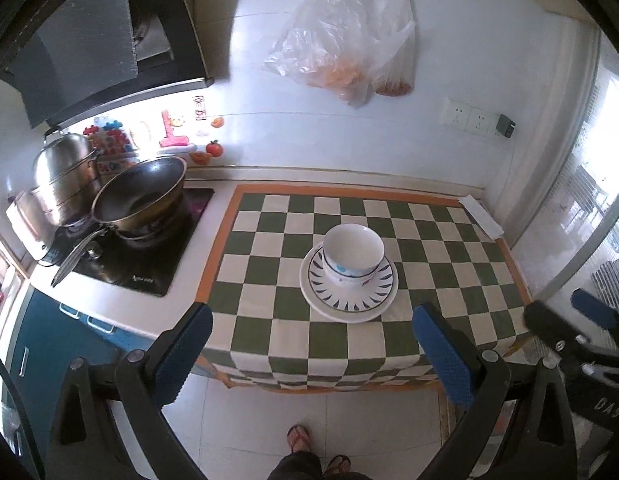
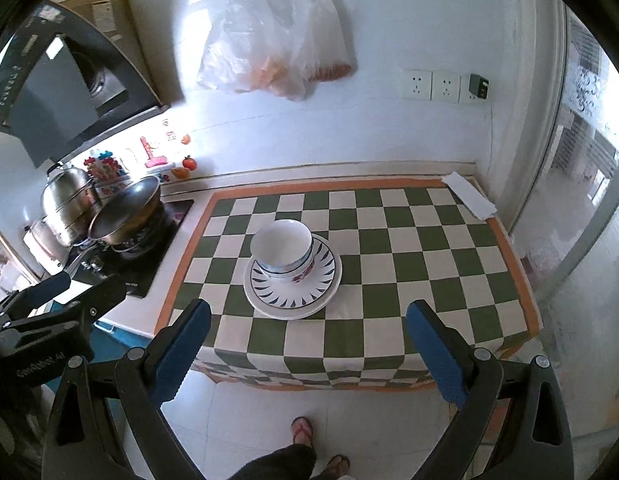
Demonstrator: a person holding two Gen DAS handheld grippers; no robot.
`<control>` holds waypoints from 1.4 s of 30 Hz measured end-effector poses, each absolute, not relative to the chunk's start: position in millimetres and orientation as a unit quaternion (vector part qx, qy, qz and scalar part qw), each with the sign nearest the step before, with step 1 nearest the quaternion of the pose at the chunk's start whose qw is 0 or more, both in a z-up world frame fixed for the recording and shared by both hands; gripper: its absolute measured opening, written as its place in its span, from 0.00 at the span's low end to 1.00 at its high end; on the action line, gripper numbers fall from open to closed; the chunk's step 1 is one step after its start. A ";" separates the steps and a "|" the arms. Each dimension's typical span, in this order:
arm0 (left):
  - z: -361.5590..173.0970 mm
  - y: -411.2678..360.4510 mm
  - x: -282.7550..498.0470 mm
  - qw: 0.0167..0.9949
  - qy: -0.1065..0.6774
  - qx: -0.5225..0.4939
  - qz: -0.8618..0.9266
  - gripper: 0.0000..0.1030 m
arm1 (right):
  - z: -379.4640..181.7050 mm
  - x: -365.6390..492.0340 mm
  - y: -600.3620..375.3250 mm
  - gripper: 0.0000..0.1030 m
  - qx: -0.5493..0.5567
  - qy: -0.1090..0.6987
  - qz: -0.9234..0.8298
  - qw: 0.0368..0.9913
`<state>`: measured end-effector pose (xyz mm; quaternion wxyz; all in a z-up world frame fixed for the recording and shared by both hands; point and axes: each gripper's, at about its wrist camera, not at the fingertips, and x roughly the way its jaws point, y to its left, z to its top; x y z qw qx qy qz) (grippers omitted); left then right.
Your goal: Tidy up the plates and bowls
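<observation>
The right gripper (image 2: 307, 344) hung wide apart and empty above the near edge of a checkered cloth (image 2: 409, 248). On the cloth sat stacked plates (image 2: 293, 292) with nested bowls (image 2: 283, 248) on top, upright. The left gripper (image 2: 61, 300) showed at the left edge, beside the stove (image 2: 149, 264) carrying a wok (image 2: 125, 208) and steel pot (image 2: 67, 200). Plastic bags (image 2: 269, 40) hung on the wall.

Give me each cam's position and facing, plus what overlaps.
Left wrist: sits on the left gripper, held above the floor before the counter, looking forward-down at the bowls stacked on plates; own jaws open, right gripper at right edge, feet below.
Right wrist: on the right gripper, same facing; jaws open, left gripper at left edge, feet below.
Shared: stack, checkered cloth, wok, hanging bags.
</observation>
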<state>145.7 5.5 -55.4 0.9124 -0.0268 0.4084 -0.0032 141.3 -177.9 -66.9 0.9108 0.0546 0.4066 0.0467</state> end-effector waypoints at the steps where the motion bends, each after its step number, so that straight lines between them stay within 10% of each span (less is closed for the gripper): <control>1: -53.8 6.3 140.5 0.913 0.407 -0.028 -0.003 1.00 | -61.5 133.5 -178.2 0.97 0.052 0.400 0.043 0.914; 42: -28.7 39.0 107.3 0.924 0.380 -0.009 -0.037 1.00 | -30.5 83.7 -156.7 0.97 0.065 0.376 -0.001 0.924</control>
